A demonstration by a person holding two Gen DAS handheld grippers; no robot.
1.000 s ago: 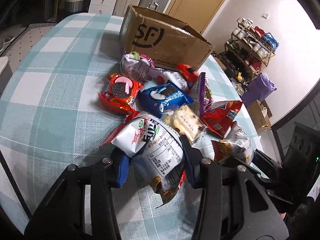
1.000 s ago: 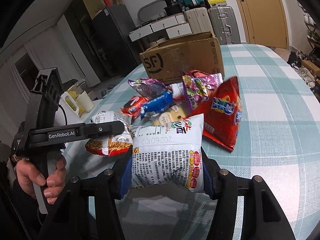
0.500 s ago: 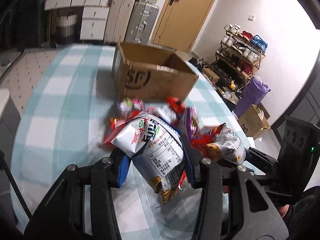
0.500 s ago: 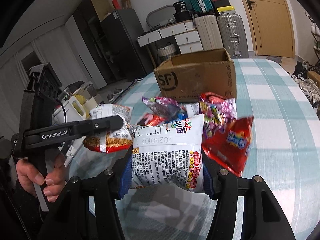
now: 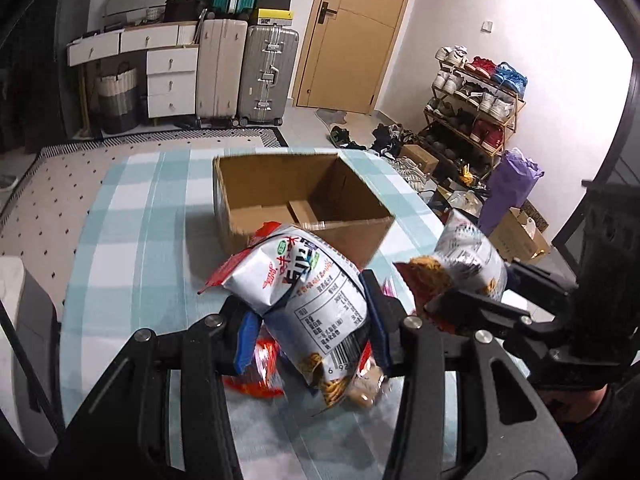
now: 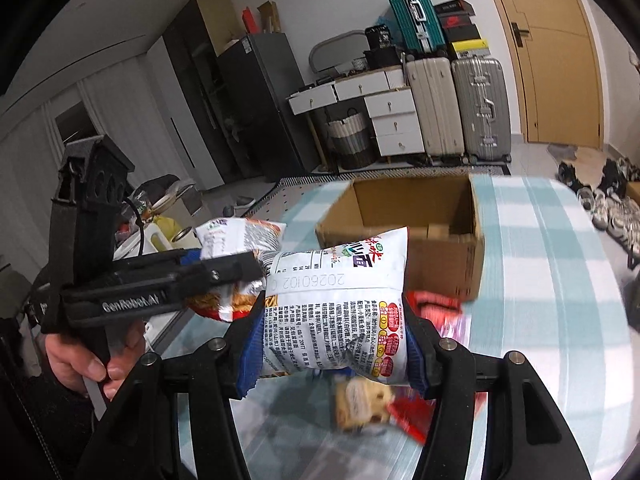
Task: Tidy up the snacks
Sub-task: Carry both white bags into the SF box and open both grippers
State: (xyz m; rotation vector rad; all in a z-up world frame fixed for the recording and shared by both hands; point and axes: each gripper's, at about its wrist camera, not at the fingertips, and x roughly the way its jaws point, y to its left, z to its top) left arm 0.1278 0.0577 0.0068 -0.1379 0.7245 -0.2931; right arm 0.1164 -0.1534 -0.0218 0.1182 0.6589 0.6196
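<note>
Left gripper (image 5: 310, 326) clamped on white crinkly noodle packet (image 5: 308, 292), right gripper (image 6: 334, 344) clamped on matching white packet (image 6: 340, 312), both above checked tabletop (image 5: 132, 216), near open brown cardboard box (image 5: 304, 204).

Both views are taken from close behind each claw, angled downward over the checked bench (image 5: 132, 216). The open cardboard box (image 5: 296, 200) is shared at twelve o'clock, the suitcases (image 6: 476, 108) beyond it.
</note>
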